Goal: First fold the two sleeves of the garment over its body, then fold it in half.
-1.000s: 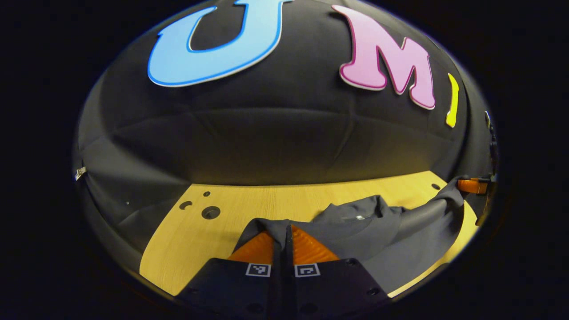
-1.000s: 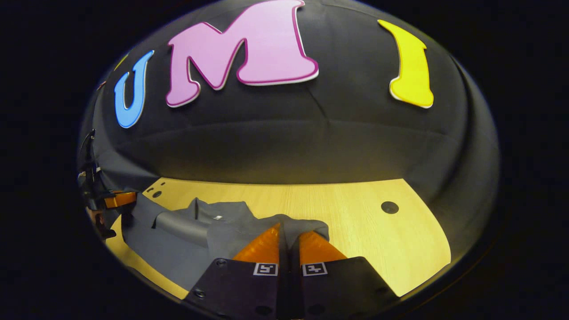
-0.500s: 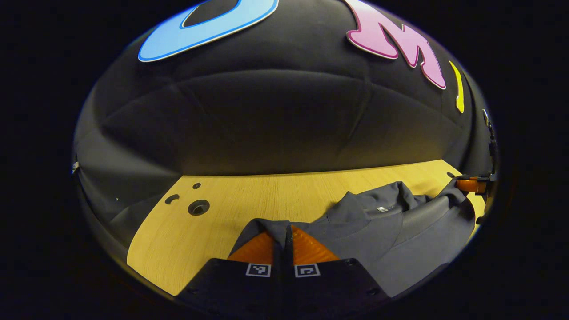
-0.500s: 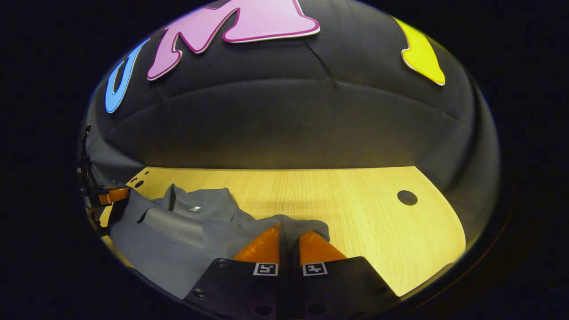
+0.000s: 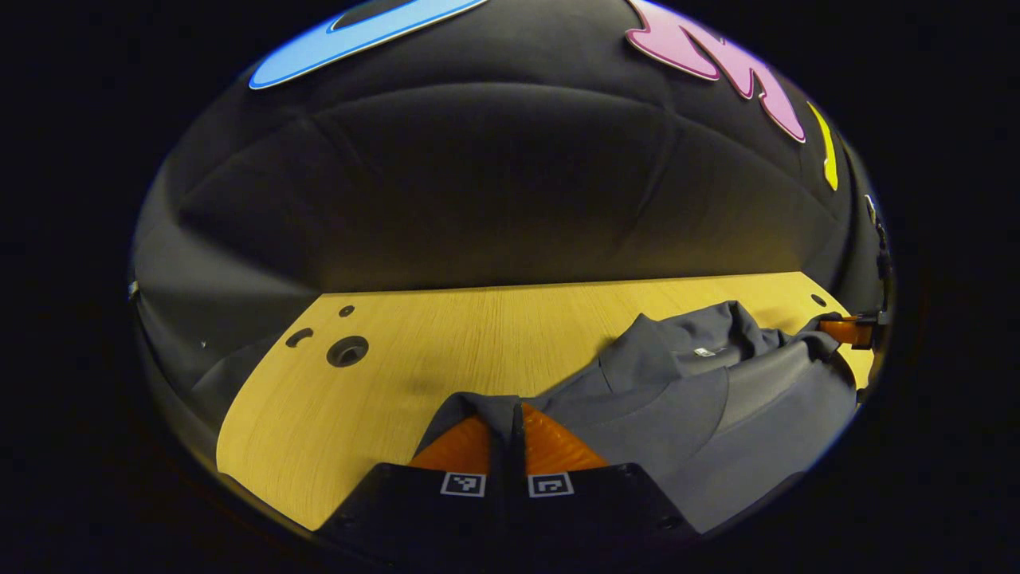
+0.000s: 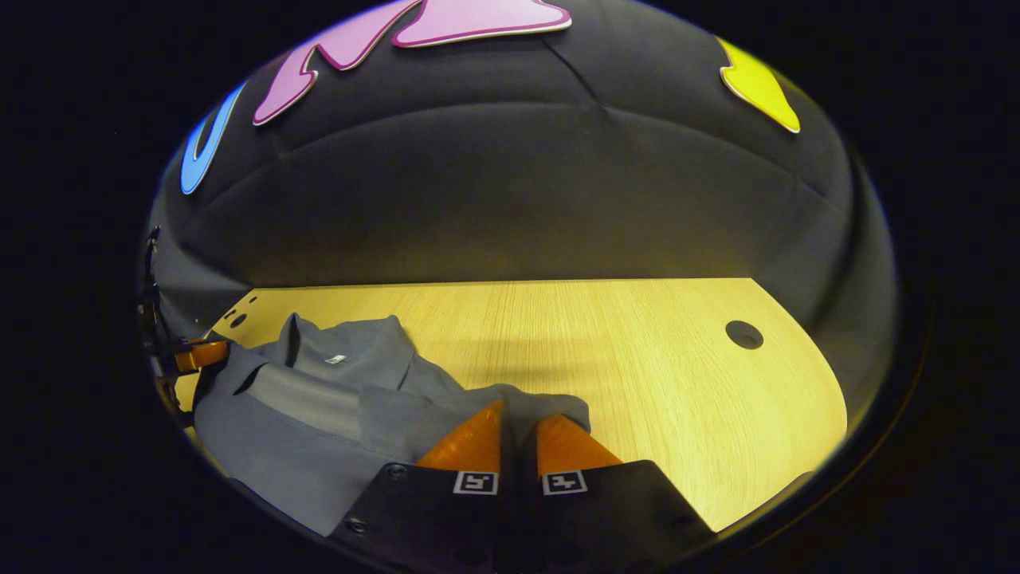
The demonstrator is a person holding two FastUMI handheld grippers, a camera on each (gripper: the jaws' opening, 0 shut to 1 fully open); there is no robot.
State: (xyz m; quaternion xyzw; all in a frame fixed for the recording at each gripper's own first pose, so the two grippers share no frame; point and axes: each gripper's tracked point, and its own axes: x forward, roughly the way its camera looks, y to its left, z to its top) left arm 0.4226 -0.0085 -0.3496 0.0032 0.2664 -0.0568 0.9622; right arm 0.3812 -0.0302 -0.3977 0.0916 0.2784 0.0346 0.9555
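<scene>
A: Item one, the garment [image 5: 701, 406]. Where is it recorded?

B: It is listed as a grey top, spread on the wooden table [image 5: 446, 335], with its collar turned toward the far wall. In the left gripper view it is seen toward the right half of the table; in the right gripper view the same garment [image 6: 311, 406] is seen toward the left, on the table [image 6: 637, 351]. A small white tag [image 6: 335, 359] is noted inside the neck opening.

A: Item two, the left gripper [image 5: 516, 422]. How are its fingers entered?

B: They are clenched, with an edge of grey cloth pinched between them. The cloth is seen draped over both fingertips [image 5: 550, 442] and running off toward the body of the garment.

A: Item three, the right gripper [image 6: 518, 426]?

B: The same entry is made. Its fingers are pressed together on another edge of the cloth, which is bunched over the fingertips [image 6: 478, 442].

A: Is either gripper recorded from the other's camera?

B: Yes. The right gripper [image 5: 846, 331] is seen at the far right edge of the left gripper view, touching the cloth. The left gripper [image 6: 199, 355] is seen at the far left edge of the right gripper view, likewise at the cloth's edge.

A: Anything else on the table?

B: Round holes [image 5: 347, 351] are noted in its surface near the left corner, and one more hole [image 6: 744, 334] toward the right side.
</scene>
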